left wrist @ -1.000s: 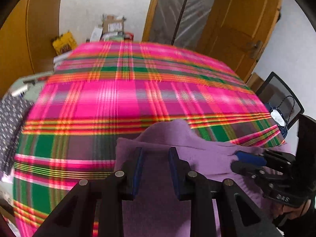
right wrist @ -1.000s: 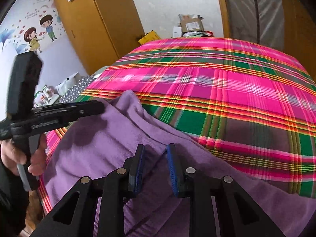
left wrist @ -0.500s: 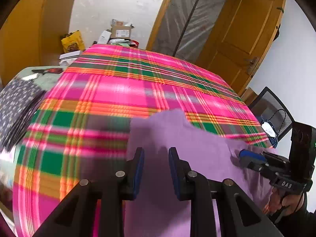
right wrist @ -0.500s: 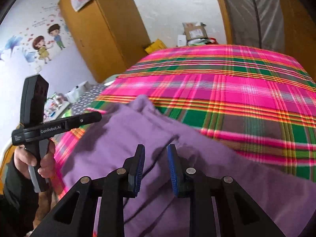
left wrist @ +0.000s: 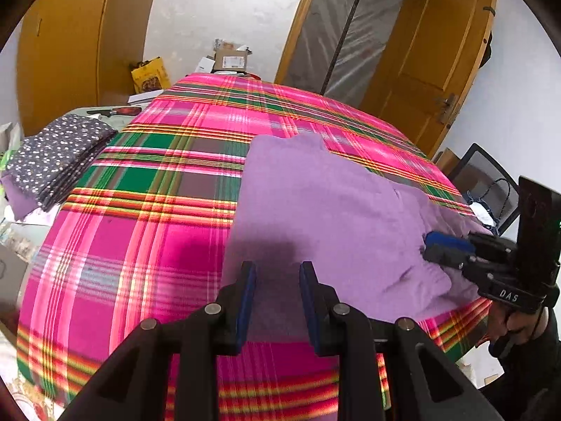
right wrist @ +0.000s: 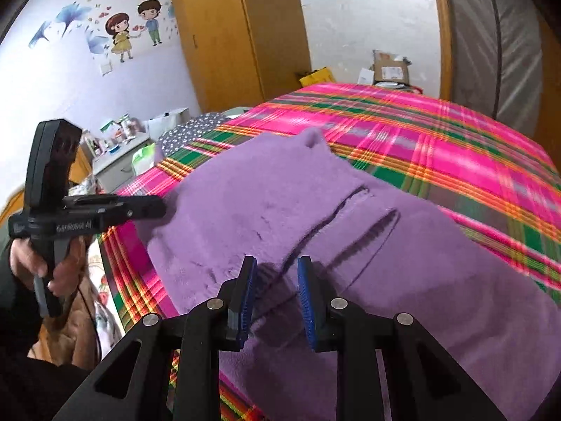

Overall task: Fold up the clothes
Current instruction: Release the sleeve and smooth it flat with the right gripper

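A purple fleece garment (left wrist: 315, 203) lies spread on the pink and green plaid bedspread (left wrist: 157, 175), near the bed's front edge. My left gripper (left wrist: 277, 273) hovers open over the garment's near left edge, with only cloth showing below the gap. In the right wrist view the garment (right wrist: 280, 203) shows two dark fold creases, and my right gripper (right wrist: 277, 270) stands open just above it. The left gripper (right wrist: 154, 207), held by a hand, points at the garment's left edge. In the left wrist view the right gripper (left wrist: 443, 247) sits low over the garment's right side.
A stack of dark dotted cloth (left wrist: 52, 161) lies off the bed's left side. Cardboard boxes (left wrist: 231, 59) stand beyond the far end. A mesh chair (left wrist: 484, 182) and a wooden door (left wrist: 420, 70) are on the right. A cabinet with bottles (right wrist: 119, 140) stands by the wardrobe (right wrist: 238, 35).
The garment went from bunched up close to the fingers to lying flat and spread on the bed. Both grippers have drawn back and risen, showing more of the bed.
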Tool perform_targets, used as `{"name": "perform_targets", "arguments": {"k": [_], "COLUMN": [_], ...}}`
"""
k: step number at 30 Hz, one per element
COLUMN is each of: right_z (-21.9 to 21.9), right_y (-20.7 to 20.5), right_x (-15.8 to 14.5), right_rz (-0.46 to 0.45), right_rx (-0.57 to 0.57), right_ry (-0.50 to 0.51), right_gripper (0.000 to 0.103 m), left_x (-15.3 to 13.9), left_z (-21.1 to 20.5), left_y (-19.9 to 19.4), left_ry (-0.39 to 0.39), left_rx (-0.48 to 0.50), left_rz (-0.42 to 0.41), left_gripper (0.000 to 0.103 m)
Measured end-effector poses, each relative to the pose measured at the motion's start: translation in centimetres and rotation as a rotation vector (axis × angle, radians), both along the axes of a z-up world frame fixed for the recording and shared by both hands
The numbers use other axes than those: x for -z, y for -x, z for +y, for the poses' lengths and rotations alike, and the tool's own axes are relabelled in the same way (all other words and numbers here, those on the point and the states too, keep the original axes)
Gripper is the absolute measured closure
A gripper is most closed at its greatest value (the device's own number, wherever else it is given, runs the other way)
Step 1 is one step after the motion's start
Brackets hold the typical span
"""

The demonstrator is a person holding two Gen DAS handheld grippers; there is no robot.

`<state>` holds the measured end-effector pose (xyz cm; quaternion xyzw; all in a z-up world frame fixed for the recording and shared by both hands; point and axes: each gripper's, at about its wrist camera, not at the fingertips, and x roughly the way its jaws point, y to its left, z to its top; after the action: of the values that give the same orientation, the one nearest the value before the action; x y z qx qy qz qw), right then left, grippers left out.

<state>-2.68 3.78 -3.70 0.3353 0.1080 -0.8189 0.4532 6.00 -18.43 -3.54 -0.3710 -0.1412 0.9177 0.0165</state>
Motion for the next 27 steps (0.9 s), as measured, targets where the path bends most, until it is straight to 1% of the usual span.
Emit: {"name": "perform_targets", "arguments": {"k": [2, 5, 7, 10, 13, 15, 20, 27], "right_z": [0.1, 0.3, 0.1, 0.2, 0.4, 0.4, 0.4, 0.4], "right_y": [-0.9, -1.8, -2.1, -1.8, -1.6, -1.7, -1.7, -1.7], "right_x": [-0.5, -0.3, 0.3, 1.0, 1.2, 1.3, 1.4, 1.5], "right_rz": [0.045, 0.071, 0.063, 0.043, 0.027, 0.033, 0.042, 0.036], "right_rx": [-0.013, -0.041, -0.051, -0.044, -0.032, -0.021, -0.006, 0.000], "right_ry": [0.002, 0.007, -0.008, -0.005, 0.008, 0.002, -0.010, -0.020], "right_gripper": [0.078, 0.078, 0.078, 0.078, 0.073, 0.069, 0.066, 0.063], "left_x": [-0.2, 0.5, 0.8, 0.9, 1.0, 1.0, 1.1, 1.2], "left_z": [0.2, 0.2, 0.4, 1.0, 1.3, 1.6, 2.1, 2.3], "left_y": [-0.5, -0.8, -1.1, -1.3, -1.4, -1.3, -1.3, -1.2], "left_ry": [-0.010, 0.002, 0.010, 0.050, 0.074, 0.087, 0.120, 0.135], "left_rx": [-0.007, -0.035, -0.045, -0.054, -0.067, -0.075, -0.096, -0.112], "left_rz": [0.009, -0.011, -0.004, 0.000, 0.005, 0.007, 0.012, 0.006], "left_gripper": [0.077, 0.077, 0.077, 0.077, 0.077, 0.077, 0.077, 0.076]}}
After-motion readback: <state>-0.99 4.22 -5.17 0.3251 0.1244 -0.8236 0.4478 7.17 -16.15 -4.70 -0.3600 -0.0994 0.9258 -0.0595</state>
